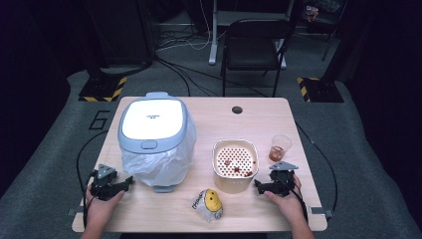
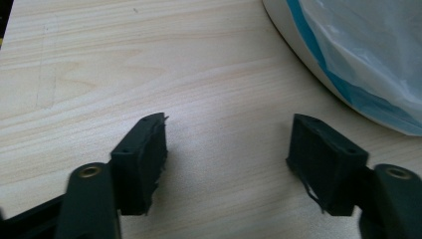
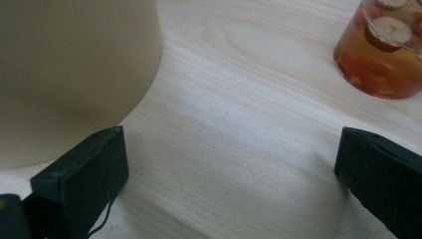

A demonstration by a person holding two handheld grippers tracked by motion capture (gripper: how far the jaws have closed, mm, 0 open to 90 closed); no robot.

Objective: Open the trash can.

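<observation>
My left gripper [image 1: 127, 183] rests on the table's front left, held by a hand, its jaws open and pointing at the bin [image 1: 154, 139]. In the left gripper view the left gripper [image 2: 229, 137] has only bare wood between its pads, and the bin's bag-lined wall [image 2: 358, 55] curves past at upper right. My right gripper [image 1: 259, 185] sits at the front right, open, beside the cream strainer pot [image 1: 235, 164]. In the right gripper view the right gripper [image 3: 231, 149] is empty, with the cream pot [image 3: 74, 69] at left and a cup [image 3: 380, 50] of reddish liquid with fruit slices at upper right.
The wooden table [image 1: 219, 124] also carries a crumpled yellow-and-white wrapper [image 1: 209, 203] at front centre and the plastic cup [image 1: 279, 148] right of the pot. The bin has a white lid and a clear liner. A dark chair [image 1: 251, 45] stands beyond the table.
</observation>
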